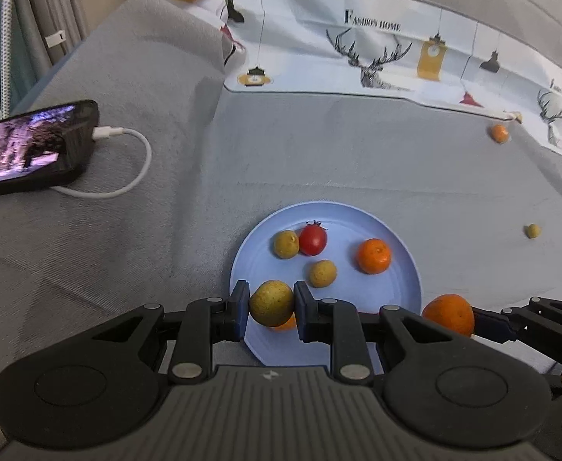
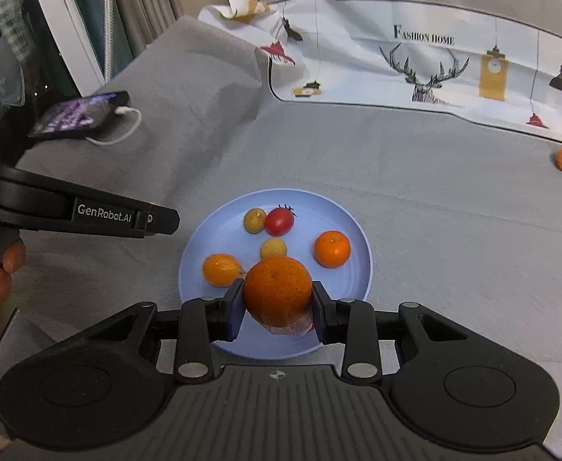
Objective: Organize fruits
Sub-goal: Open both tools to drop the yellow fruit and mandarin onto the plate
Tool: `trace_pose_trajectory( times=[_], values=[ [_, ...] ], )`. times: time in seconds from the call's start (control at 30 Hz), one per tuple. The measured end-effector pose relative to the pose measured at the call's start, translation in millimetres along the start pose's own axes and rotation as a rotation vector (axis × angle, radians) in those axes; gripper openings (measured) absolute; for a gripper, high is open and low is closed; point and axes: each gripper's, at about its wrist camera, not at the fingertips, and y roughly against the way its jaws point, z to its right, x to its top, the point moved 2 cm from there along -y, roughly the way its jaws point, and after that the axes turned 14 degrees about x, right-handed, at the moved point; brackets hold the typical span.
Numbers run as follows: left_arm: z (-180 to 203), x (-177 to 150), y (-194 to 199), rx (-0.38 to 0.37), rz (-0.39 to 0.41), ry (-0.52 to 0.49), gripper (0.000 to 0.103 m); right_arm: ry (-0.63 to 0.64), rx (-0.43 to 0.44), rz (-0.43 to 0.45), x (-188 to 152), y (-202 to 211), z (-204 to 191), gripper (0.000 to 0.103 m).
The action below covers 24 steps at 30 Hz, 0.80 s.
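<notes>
1 plate (image 2: 358,238); 4 oranges (image 2: 332,254); 1 tomato (image 2: 279,221); 4 yellow-brown fruits (image 1: 271,303); 1 phone (image 1: 31,146).

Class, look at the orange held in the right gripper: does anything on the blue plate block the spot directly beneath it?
Nothing visible does. The orange in the right gripper hangs over the bare near part of the blue plate. The fruits already there lie beside or beyond it.

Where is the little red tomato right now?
The red tomato lies on the far part of the blue plate, touching a small yellow-brown fruit on its left.
</notes>
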Motion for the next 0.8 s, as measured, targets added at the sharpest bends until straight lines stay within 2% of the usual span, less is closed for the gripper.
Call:
trace_pose_trajectory(
  times=[0.37, 0.57, 0.6, 0.63, 0.67, 0.7, 0.73, 0.77, 0.8],
  values=[
    [13, 10, -43, 0.031, -0.035, -0.048, 0.027, 0.031, -0.001, -0.058, 3, -39, 15, 0.037],
    [17, 12, -58, 0.049, -0.039, -0.072, 0.027, 0.059, -0.011, -0.060, 9, -50, 15, 0.037],
    [18, 12, -59, 0.049, -0.037, -0.079, 0.030, 0.065, -0.011, -0.059, 10, -51, 15, 0.037],
    [18, 13, -59, 0.045, -0.032, -0.087, 0.036, 0.070, -0.008, -0.061, 10, -52, 15, 0.038],
    [18, 13, -58, 0.043, -0.025, -0.092, 0.060, 0.074, -0.004, -0.064, 11, -54, 15, 0.039],
    [18, 14, -56, 0.045, -0.010, -0.088, 0.088, 0.076, -0.004, -0.064, 12, -54, 15, 0.041],
    [16, 13, -51, 0.050, 0.008, -0.079, 0.098, 0.078, -0.006, -0.065, 13, -54, 14, 0.055],
    [14, 12, -45, 0.052, 0.032, -0.068, 0.103, 0.077, -0.012, -0.066, 13, -51, 13, 0.064],
    [13, 11, -38, 0.045, 0.051, -0.065, 0.103, 0.071, -0.023, -0.058, 11, -47, 11, 0.081]
  ],
)
